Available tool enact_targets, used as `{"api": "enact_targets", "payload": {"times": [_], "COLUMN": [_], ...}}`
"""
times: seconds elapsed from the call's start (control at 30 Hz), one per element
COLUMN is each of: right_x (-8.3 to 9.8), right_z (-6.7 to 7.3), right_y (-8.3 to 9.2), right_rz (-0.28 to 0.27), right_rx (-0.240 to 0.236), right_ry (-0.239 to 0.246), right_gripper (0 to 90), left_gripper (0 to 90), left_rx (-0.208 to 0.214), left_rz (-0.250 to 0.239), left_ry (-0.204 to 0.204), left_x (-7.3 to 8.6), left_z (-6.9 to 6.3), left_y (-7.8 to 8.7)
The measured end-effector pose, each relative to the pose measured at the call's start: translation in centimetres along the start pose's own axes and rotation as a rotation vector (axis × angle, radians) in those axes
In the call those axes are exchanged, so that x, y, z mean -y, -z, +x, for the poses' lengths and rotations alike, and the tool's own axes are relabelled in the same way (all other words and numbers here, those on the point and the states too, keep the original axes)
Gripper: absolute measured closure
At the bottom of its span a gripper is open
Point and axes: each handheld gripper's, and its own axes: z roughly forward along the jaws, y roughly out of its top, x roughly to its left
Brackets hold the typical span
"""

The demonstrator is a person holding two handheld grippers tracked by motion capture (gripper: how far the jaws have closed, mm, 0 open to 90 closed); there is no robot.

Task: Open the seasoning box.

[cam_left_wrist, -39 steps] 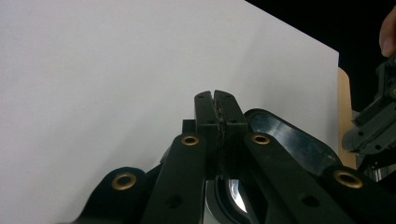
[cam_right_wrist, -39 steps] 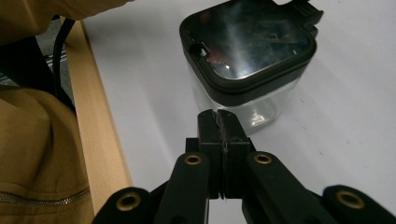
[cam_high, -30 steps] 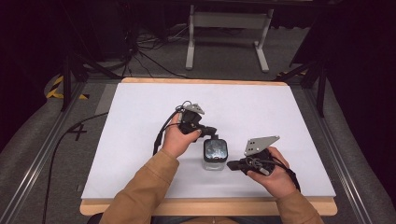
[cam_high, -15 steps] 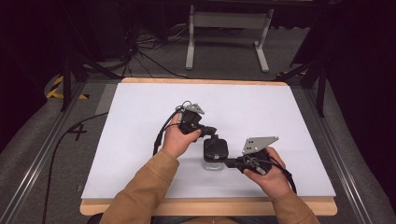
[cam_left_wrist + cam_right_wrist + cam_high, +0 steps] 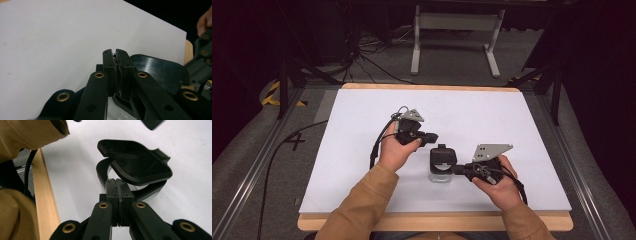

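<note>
A small clear container (image 5: pixel 440 177) with a black rim (image 5: pixel 102 173) stands on the white table top (image 5: pixel 492 120). Its black hinged lid (image 5: pixel 442 154) (image 5: pixel 137 162) is tilted up and open. My right gripper (image 5: pixel 457 169) (image 5: pixel 116 182) is shut, its tips against the container's rim; whether they pinch a thin part of it I cannot tell. My left gripper (image 5: pixel 432 136) (image 5: pixel 115 53) hovers just left of and above the lid (image 5: pixel 160 70). Its jaws have just been opening a hair. A thin slit shows between them, with nothing in it.
The table's wooden front edge (image 5: pixel 437 220) lies under both tan sleeves. A black cable (image 5: pixel 377 145) loops from the left gripper across the table. A metal stand (image 5: pixel 454 35) and floor cables lie beyond the far edge.
The lid has swung up from lying flat on the container to standing open. My left gripper has drawn slightly up and away from it. The right gripper has stayed put.
</note>
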Motion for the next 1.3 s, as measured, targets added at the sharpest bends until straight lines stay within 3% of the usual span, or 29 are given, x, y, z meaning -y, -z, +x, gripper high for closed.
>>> {"api": "enact_targets", "payload": {"times": [0.1,0.23,0.3,0.33,0.37,0.5,0.57,0.77,0.87,1.07,1.3], "right_x": [-0.5,-1.2,-1.3,-1.4,-1.5,-1.9,-2.1,-2.1,-2.1,-1.9,-2.0], "right_z": [-0.2,-0.5,-0.5,-0.6,-0.7,-0.6,-0.7,-1.0,-1.2,-1.8,-2.4], "right_y": [0.1,0.2,0.2,0.2,0.1,-0.1,-0.2,-0.2,0.0,0.0,-0.1], "right_rz": [-0.014,-0.034,-0.037,-0.038,-0.047,-0.061,-0.070,-0.103,-0.129,-0.180,-0.205], "right_rx": [0.002,0.003,0.001,0.001,0.006,0.009,0.010,0.028,0.046,0.078,0.154], "right_ry": [0.007,0.023,0.025,0.024,0.024,0.025,0.027,0.008,0.006,-0.011,0.035], "right_gripper": [90.0,90.0,90.0,90.0,90.0,90.0,90.0,90.0,90.0,90.0,90.0], "left_gripper": [86.8,88.1,88.1,87.4,87.1,87.9,88.0,89.7,89.8,89.3,89.7], "left_rx": [-0.001,0.002,0.042,0.088,0.100,0.126,0.134,0.120,0.118,0.092,0.088], "left_rz": [0.005,0.062,0.101,0.154,0.182,0.268,0.285,0.212,0.187,0.191,0.160], "left_ry": [-0.005,-0.037,-0.024,-0.009,-0.020,-0.068,-0.081,-0.088,-0.070,-0.052,-0.027], "left_x": [0.3,1.0,1.3,1.5,1.6,2.0,2.2,2.4,2.7,3.1,3.5], "left_z": [-1.0,-2.3,-2.8,-3.0,-3.3,-4.5,-4.8,-4.9,-4.9,-4.7,-4.6], "left_y": [1.6,3.6,4.2,4.2,4.2,3.1,2.5,0.8,0.2,-0.5,-0.6]}}
